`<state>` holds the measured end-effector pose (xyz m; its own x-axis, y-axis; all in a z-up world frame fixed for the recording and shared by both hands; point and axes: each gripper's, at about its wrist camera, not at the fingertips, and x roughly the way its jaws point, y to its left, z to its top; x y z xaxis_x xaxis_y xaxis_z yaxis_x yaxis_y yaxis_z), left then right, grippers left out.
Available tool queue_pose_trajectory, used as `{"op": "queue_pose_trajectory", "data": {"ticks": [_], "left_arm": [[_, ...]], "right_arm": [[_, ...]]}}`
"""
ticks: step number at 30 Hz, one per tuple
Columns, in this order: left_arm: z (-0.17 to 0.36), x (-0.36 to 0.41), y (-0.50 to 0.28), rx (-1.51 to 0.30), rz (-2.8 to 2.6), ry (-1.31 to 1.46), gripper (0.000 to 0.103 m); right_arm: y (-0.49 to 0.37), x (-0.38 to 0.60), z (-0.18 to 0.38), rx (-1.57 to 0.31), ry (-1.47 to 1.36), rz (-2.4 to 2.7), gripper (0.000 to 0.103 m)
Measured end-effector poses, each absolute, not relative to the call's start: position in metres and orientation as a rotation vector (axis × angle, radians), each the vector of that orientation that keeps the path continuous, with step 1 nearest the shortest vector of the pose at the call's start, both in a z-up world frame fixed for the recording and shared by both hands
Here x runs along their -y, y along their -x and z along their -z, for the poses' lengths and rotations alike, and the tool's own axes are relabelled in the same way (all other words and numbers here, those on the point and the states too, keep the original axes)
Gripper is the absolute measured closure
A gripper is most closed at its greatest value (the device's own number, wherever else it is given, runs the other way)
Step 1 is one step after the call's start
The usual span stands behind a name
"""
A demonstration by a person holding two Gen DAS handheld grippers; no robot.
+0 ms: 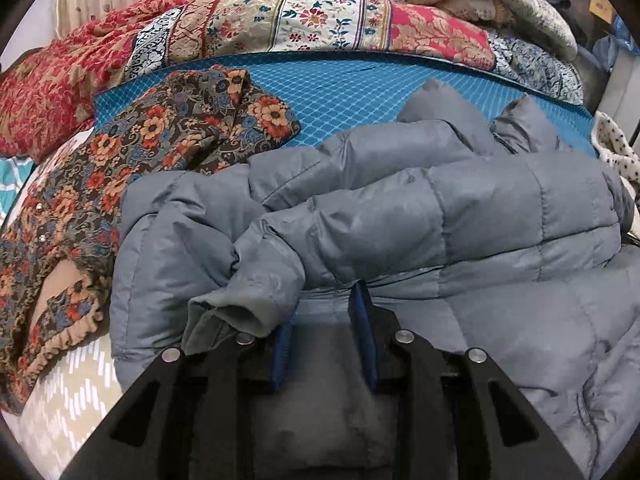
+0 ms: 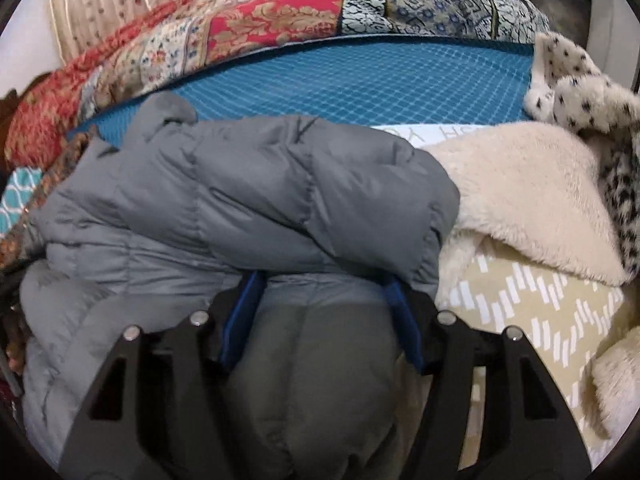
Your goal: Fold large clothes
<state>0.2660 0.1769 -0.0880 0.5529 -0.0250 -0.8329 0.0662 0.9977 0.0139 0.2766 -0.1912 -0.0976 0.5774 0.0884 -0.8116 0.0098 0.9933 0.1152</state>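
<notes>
A grey-blue puffer jacket (image 1: 420,216) lies bunched on the bed, a sleeve folded across its body with the cuff (image 1: 236,312) near my left gripper (image 1: 326,304). The left gripper's blue pads stand apart, their tips tucked under the folded sleeve; nothing is pinched between them. The same jacket (image 2: 256,184) fills the right wrist view. My right gripper (image 2: 322,280) is wide open, its tips under the edge of the folded upper layer, with the jacket's lower layer lying between the fingers.
A dark floral garment (image 1: 132,152) lies left of the jacket. A blue gridded mat (image 1: 344,84) lies behind. A patchwork quilt (image 1: 280,20) is piled at the back. A cream fleece (image 2: 520,192) and a spotted fuzzy garment (image 2: 580,84) lie to the right on a beige patterned sheet (image 2: 532,312).
</notes>
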Motion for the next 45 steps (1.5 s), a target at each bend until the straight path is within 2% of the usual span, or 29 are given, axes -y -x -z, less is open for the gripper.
{"op": "queue_pose_trajectory", "data": {"ticks": [3,6,9,15,20,25,30,37,45], "left_arm": [[0.067,-0.179,-0.245,-0.991,0.036,-0.056,0.087],[0.036,-0.188,-0.192,-0.897,0.073,-0.058,0.088],[0.026,-0.206,-0.135,-0.87,0.084,-0.022,0.093],[0.066,-0.242,-0.035,-0.991,0.039,0.071,0.097],[0.082,-0.255,0.016,-1.021,-0.034,0.126,0.097],[0.081,-0.27,0.063,-1.027,-0.064,0.16,0.101],[0.078,-0.302,0.111,-1.032,-0.035,0.304,0.103],[0.099,-0.316,0.147,-1.048,0.081,0.538,0.103],[0.133,-0.275,0.146,-1.143,0.241,0.577,0.103]], "right_arm": [[-0.255,0.196,0.072,-0.929,-0.147,-0.061,0.043],[-0.205,0.206,0.047,-0.845,-0.199,-0.101,0.037],[-0.15,0.212,0.04,-0.831,-0.221,-0.142,0.037],[-0.062,0.214,0.065,-0.901,-0.281,-0.158,0.037],[-0.023,0.217,0.09,-0.994,-0.241,-0.083,0.038],[0.018,0.231,0.08,-0.977,-0.219,-0.064,0.038],[0.068,0.264,0.072,-0.952,-0.376,-0.128,0.037],[0.11,0.277,0.092,-1.036,-0.491,-0.256,0.036],[0.132,0.253,0.121,-1.123,-0.507,-0.337,0.036]]}}
